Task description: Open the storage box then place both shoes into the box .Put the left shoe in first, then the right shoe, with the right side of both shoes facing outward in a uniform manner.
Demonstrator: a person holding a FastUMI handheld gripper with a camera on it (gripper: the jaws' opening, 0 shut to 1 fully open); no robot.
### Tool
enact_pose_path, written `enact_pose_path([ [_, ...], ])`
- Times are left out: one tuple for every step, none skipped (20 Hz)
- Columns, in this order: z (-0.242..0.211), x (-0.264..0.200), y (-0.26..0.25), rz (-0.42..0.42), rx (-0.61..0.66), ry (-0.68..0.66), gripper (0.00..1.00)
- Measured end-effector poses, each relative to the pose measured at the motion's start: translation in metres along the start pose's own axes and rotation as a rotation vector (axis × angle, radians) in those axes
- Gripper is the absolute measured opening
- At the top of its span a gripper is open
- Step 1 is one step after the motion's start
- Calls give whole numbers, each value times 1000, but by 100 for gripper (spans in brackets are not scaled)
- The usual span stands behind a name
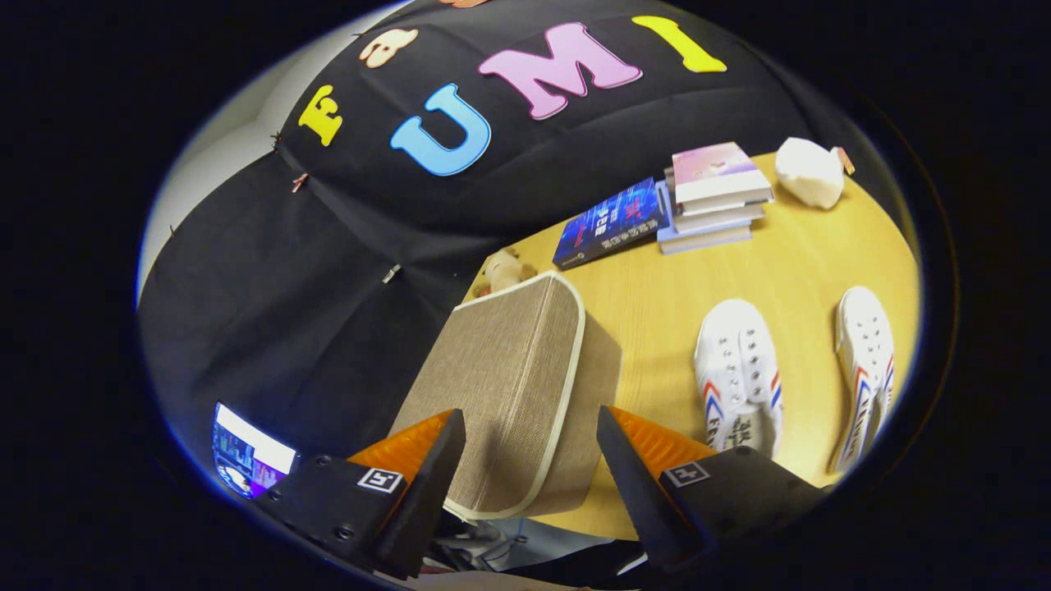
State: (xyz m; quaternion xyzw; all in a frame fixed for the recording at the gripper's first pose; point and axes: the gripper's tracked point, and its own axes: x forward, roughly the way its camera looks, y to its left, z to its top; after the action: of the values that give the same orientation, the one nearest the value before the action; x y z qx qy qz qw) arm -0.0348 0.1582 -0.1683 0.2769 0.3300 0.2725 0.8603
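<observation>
A beige fabric storage box (513, 386) with pale piping stands on the wooden table (657, 304), its lid down. My gripper (530, 427) hovers over the box's near end, open, with the lid's edge showing in the gap between the fingers and nothing held. To the right of the box lie two white canvas shoes with red and blue stripes. The nearer shoe (737, 373) is just beyond my right finger. The other shoe (864, 365) lies further right near the table's edge.
A blue book (609, 223) and a stack of books (713, 197) lie at the table's far side, with a white soft object (809, 171) beside them. A small plush toy (502, 269) sits behind the box. A lit screen (246, 453) glows low on the left.
</observation>
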Motion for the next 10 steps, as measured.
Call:
enact_pose_path([
  [-6,3,-1,24,34,18,99],
  [-13,5,-2,49,68,32,99],
  [-16,8,-3,77,101,42,98],
  [-21,9,-2,114,133,54,98],
  [-25,12,-3,147,164,69,97],
  [-31,16,-3,182,198,86,97],
  [-35,20,-5,212,234,107,97],
  [-37,25,-5,239,273,126,97],
  [-38,28,-4,270,311,144,97],
  [-40,32,-3,308,354,161,97],
])
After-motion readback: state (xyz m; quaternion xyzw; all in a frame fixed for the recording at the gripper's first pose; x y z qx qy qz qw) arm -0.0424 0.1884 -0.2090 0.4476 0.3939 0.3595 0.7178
